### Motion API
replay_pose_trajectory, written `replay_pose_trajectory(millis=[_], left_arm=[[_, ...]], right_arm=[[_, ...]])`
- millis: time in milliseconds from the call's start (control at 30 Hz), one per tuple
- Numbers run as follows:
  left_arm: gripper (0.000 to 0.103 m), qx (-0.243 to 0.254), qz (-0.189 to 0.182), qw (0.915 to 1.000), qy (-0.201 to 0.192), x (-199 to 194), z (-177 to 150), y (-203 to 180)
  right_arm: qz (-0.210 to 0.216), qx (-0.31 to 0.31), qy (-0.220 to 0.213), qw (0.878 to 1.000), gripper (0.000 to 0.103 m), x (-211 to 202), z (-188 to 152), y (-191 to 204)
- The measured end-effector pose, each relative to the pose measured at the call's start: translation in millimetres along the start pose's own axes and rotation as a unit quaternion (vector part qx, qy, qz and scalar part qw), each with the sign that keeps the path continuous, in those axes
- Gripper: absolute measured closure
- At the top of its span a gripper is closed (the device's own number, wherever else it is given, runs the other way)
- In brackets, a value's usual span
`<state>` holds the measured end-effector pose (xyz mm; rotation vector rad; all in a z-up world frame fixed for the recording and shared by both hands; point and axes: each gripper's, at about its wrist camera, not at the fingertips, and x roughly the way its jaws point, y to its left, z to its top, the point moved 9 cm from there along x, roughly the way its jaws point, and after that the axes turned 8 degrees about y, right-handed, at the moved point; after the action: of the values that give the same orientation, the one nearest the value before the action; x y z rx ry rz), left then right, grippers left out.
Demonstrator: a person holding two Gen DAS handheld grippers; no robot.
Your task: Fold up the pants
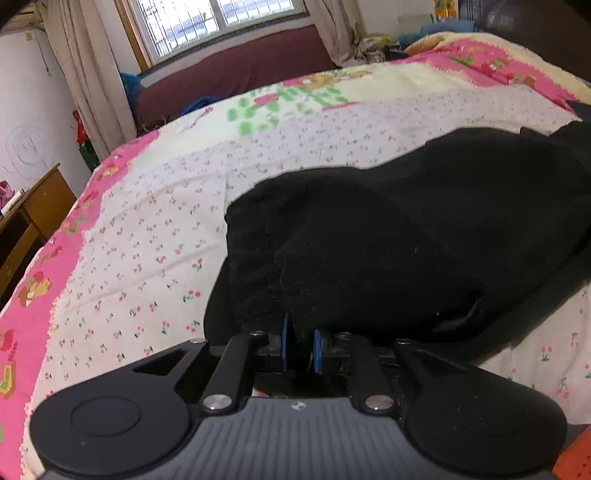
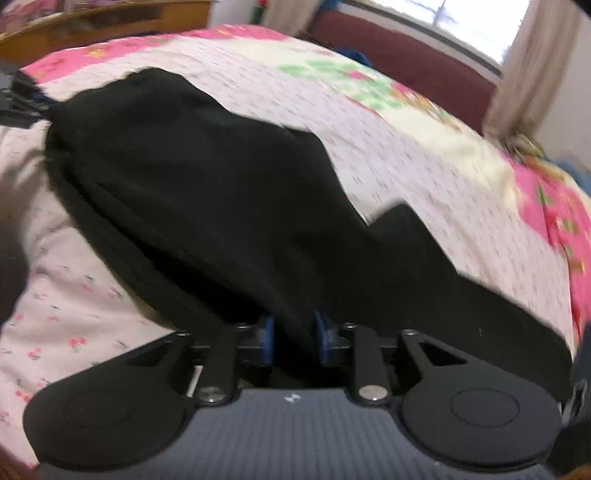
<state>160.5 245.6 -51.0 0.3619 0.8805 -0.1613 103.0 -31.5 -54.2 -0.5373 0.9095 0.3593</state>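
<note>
Left wrist: soft black pants (image 1: 406, 236) on floral bedsheet (image 1: 155, 229).

Daylight from the window (image 1: 218, 18) — right view motion-blurred, fisheye-bent edges.

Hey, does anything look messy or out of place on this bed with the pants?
Nothing damaged or spilled. The black fabric pants lie bunched and rumpled, not flat, on the floral pink-bordered bedspread, with an uneven far edge. Left tongs and right tongs each pinch a fold.
</note>
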Motion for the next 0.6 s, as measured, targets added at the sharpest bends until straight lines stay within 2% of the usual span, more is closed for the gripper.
replay_pose_trajectory(millis=[67,167,233,300,400,433,500,533,600], left_arm=[[0.070,-0.001,0.006,1.0000,-0.006,-0.3,0.1,3.1],[0.068,-0.003,0.010,0.9999,-0.010,7.2,-1.3,3.0],[0.068,0.005,0.010,0.9999,-0.010,11.4,-4.2,1.1],[0.068,0.014,0.017,0.9996,-0.019,11.1,-7.0,-1.9],[0.067,0.025,0.028,0.9987,-0.034,10.7,-7.0,-3.0],[0.065,0.035,0.034,0.9981,-0.038,10.9,-7.3,-4.1],[0.060,0.055,0.049,0.9962,-0.046,10.6,-9.5,-4.6],[0.058,0.064,0.057,0.9950,-0.050,10.0,-10.8,-4.3],[0.055,0.086,0.072,0.9918,-0.061,9.0,-11.7,-5.6]], right_arm=[[-0.007,-0.025,-0.016,1.000,0.072,-1.8,12.5,7.9],[0.012,-0.056,-0.037,0.998,0.069,-2.8,25.9,36.2],[0.030,-0.090,-0.058,0.994,0.061,2.0,41.6,65.3],[0.050,-0.119,-0.083,0.988,0.058,6.0,61.1,93.7],[0.074,-0.163,-0.112,0.977,0.044,14.7,88.9,136.9],[0.080,-0.177,-0.121,0.973,0.043,15.8,94.6,150.7],[0.059,-0.201,-0.138,0.968,0.044,21.8,110.7,171.3],[0.051,-0.204,-0.142,0.967,0.044,27.6,119.6,176.1],[0.062,-0.195,-0.138,0.969,0.044,37.0,135.4,184.3]])
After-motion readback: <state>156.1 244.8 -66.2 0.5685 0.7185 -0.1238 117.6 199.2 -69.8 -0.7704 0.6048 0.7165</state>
